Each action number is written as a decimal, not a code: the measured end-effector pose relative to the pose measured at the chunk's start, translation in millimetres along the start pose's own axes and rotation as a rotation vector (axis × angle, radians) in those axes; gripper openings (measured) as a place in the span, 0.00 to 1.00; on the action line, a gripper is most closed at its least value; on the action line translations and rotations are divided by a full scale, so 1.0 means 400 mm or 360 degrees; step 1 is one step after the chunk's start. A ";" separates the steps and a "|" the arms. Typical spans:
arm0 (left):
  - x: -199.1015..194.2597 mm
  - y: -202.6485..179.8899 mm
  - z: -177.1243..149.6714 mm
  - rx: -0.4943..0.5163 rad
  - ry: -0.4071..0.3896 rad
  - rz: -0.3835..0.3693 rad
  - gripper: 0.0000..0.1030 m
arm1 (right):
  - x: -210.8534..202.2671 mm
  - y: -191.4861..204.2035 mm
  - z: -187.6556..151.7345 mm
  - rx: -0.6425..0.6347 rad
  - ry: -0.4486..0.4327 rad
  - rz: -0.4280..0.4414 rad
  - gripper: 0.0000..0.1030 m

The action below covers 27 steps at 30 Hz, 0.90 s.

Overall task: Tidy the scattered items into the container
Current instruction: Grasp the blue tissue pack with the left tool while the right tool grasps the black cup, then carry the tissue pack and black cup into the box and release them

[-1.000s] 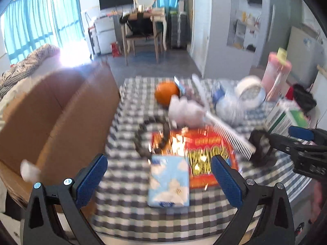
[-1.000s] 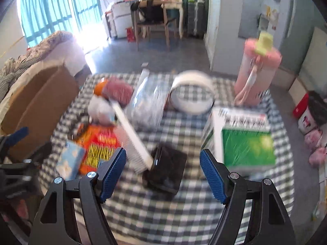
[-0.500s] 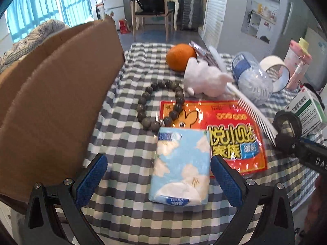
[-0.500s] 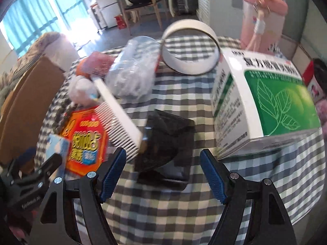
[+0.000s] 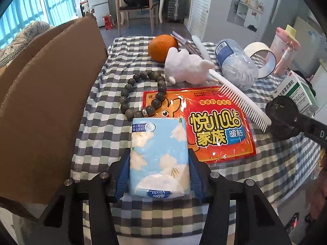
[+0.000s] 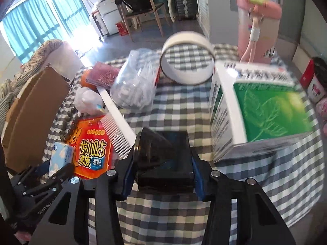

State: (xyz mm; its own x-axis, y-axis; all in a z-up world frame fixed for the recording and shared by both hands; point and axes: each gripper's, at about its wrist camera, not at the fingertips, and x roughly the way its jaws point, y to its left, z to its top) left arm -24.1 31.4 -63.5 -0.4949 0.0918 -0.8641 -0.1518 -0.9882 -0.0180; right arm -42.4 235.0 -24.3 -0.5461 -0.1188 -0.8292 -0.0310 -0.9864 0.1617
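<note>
My left gripper [image 5: 158,175] is shut on a light blue tissue pack [image 5: 159,155] that lies on the checked tablecloth [image 5: 102,134]. The brown cardboard box [image 5: 47,106] stands just to its left. My right gripper [image 6: 163,173] is shut on a black square object with a round black part [image 6: 163,159], also on the cloth. Scattered around are a bead bracelet [image 5: 141,94], an orange-red heat-patch packet [image 5: 214,126], a white comb [image 5: 243,102], a white plush toy [image 5: 188,67] and an orange [image 5: 162,48].
A green and white medicine box [image 6: 257,110] sits right of my right gripper. A tape roll [image 6: 188,59], a clear plastic bottle [image 6: 134,85] and a pink flask [image 6: 257,26] stand farther back. The table's front edge is close under both grippers.
Both grippers moved forward and down, then closed: the left on the tissue pack, the right on the black object. Both were open before.
</note>
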 end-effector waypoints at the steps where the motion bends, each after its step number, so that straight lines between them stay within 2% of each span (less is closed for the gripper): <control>1: -0.009 -0.001 0.000 0.0004 -0.0013 -0.0003 0.52 | -0.013 0.005 0.001 -0.0008 -0.0020 -0.0012 0.45; 7: -0.059 0.011 0.012 0.0024 -0.0095 0.0015 0.52 | -0.072 0.015 0.031 -0.0022 -0.0114 -0.0035 0.45; 14: -0.179 0.047 0.093 -0.0008 -0.0319 0.0022 0.52 | -0.143 0.075 0.075 -0.0101 -0.0195 -0.0007 0.45; 20: -0.289 0.167 0.147 -0.0127 -0.0462 0.0156 0.52 | -0.192 0.243 0.138 -0.0301 -0.0298 0.0100 0.45; 24: -0.345 0.278 0.163 -0.0258 -0.0556 0.0293 0.52 | -0.213 0.413 0.178 -0.0500 -0.0360 0.0246 0.45; 27: -0.359 0.357 0.167 -0.0348 -0.0575 0.0405 0.52 | -0.205 0.537 0.193 -0.0633 -0.0373 0.0346 0.45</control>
State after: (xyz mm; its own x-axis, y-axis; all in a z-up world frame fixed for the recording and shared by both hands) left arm -31.9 -114.7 91.5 -0.7639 -0.1575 -0.6258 0.1763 -0.9838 0.0324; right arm -69.0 41.6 119.9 -0.6792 -0.3424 -0.6493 0.4004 -0.9141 0.0632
